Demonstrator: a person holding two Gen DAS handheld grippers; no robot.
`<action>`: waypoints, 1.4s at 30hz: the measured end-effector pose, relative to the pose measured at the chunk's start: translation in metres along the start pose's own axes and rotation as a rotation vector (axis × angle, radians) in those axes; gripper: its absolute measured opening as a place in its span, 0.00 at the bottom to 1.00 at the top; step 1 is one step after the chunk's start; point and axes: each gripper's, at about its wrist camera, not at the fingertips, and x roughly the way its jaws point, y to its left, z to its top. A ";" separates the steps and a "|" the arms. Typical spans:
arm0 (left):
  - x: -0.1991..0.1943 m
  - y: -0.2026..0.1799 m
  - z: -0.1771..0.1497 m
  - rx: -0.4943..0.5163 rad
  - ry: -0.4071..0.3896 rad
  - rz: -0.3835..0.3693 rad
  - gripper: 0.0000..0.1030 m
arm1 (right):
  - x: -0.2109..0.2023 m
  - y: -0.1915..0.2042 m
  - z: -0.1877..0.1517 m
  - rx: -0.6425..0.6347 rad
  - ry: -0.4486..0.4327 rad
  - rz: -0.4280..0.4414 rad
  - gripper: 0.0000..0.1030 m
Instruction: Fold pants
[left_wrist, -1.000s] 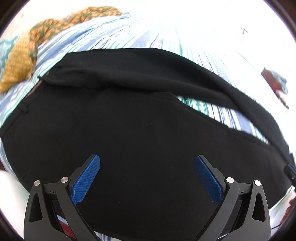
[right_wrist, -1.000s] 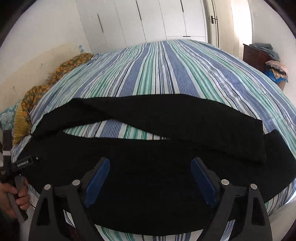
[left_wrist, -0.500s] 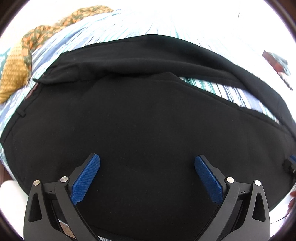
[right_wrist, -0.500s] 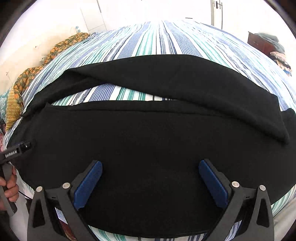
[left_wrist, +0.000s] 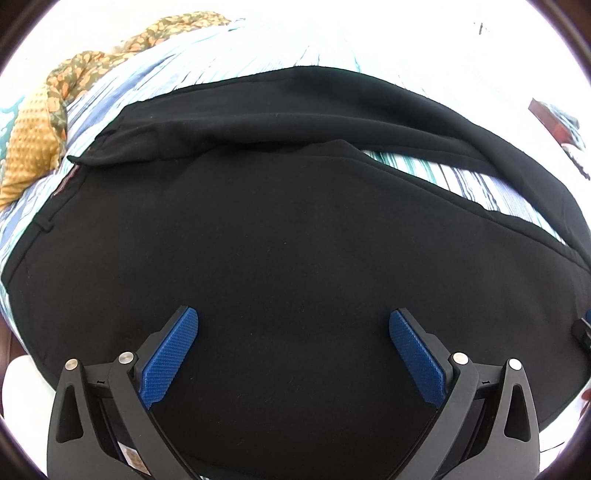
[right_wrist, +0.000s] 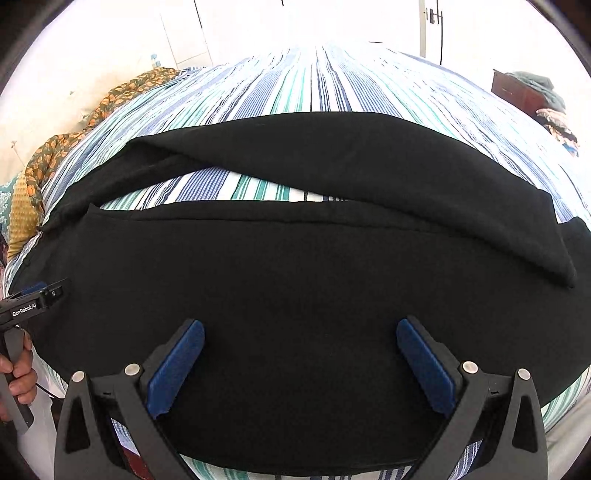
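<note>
Black pants (right_wrist: 295, 295) are lying spread across the striped bed (right_wrist: 332, 85), with both grippers hanging over them.

The right gripper (right_wrist: 300, 363) is standing with its blue pads spread wide above the near leg, pinching nothing. The left gripper (left_wrist: 293, 350) is also spread wide over the fabric, nothing between its pads. The far leg (right_wrist: 369, 158) is lying apart from the near one, so a strip of sheet is showing between them. An orange patterned cloth (right_wrist: 74, 140) is lying at the bed's left edge.
</note>
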 end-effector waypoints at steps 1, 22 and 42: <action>0.001 0.000 0.000 0.000 0.000 0.004 1.00 | 0.000 0.000 0.000 -0.002 -0.001 -0.001 1.00; 0.000 -0.003 -0.003 0.006 -0.003 0.013 1.00 | 0.000 0.002 -0.002 -0.031 -0.019 -0.017 1.00; 0.000 -0.003 -0.004 0.004 -0.004 0.013 1.00 | 0.000 0.003 -0.002 -0.033 -0.018 -0.018 1.00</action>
